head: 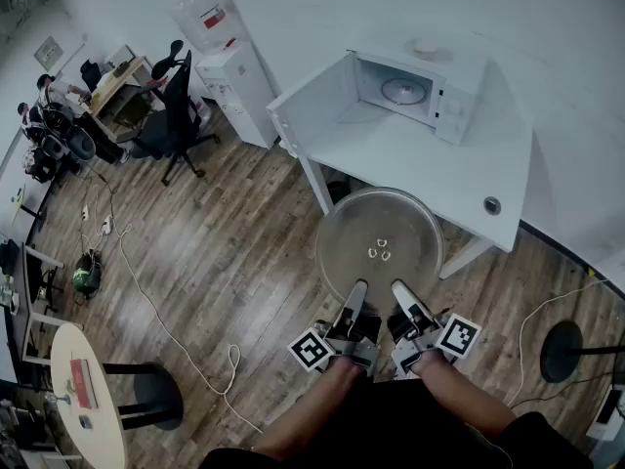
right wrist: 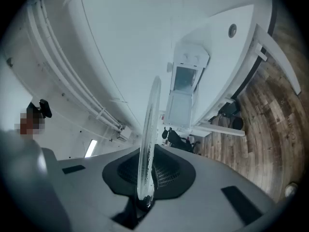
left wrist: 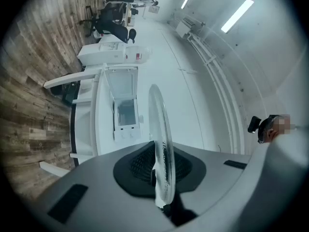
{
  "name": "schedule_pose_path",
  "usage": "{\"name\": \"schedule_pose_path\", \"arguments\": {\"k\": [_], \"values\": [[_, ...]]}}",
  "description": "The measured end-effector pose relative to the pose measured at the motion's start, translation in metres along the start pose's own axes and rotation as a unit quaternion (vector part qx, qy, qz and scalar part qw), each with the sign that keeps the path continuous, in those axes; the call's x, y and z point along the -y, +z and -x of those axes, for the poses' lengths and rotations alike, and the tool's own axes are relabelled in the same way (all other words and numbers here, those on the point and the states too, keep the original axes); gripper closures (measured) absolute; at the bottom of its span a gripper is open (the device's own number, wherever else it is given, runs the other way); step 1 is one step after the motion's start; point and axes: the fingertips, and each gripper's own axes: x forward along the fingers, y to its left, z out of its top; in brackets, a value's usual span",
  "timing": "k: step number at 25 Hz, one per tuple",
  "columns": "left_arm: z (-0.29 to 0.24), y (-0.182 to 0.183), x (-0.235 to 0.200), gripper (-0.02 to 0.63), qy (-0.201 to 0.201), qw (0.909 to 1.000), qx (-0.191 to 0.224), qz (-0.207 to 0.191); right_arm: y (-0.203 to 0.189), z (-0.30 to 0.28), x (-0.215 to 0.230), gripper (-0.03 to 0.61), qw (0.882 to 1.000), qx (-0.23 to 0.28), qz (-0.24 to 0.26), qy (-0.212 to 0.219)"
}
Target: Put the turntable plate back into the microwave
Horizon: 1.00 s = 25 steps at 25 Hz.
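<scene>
Turntable plate (head: pixel 379 242) at frame centre, pinched at near rim by left tool (head: pixel 355 293) and right tool (head: pixel 401 293); open microwave (head: pixel 415 91) on worktop (head: pixel 410 164), upper right; best kept level, both tools advancing together.

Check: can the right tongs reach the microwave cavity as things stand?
Probably yes, stepping closer: the microwave door stands open, nothing blocks the cavity. The right tongs and left tongs are both shut on the glass turntable plate.

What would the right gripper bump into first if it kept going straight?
Probably the white table, with the glass plate hitting first; if the right gripper passes above, the open microwave. Depth is unclear.
</scene>
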Motion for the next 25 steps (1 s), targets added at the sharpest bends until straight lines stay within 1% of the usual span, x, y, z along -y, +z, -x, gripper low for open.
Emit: {"name": "schedule_pose_path", "arguments": {"k": [8, 14, 21, 25], "values": [[0.006, 0.002, 0.003, 0.568, -0.001, 1.0, -0.001, -0.006, -0.006, 0.001, -0.003, 0.526, 1.0, -0.003, 0.002, 0.004], [0.004, 0.003, 0.007, 0.568, -0.009, 0.9999, -0.006, -0.001, -0.005, 0.0, -0.009, 0.523, 1.0, 0.003, 0.012, 0.01], [0.005, 0.021, 0.015, 0.566, -0.023, 0.9996, -0.017, -0.003, -0.014, -0.014, -0.016, 0.52, 1.0, 0.013, 0.025, 0.013], [0.008, 0.037, 0.02, 0.566, -0.034, 0.9991, -0.025, 0.001, -0.023, -0.027, -0.022, 0.518, 0.999, 0.022, 0.04, 0.015]]}}
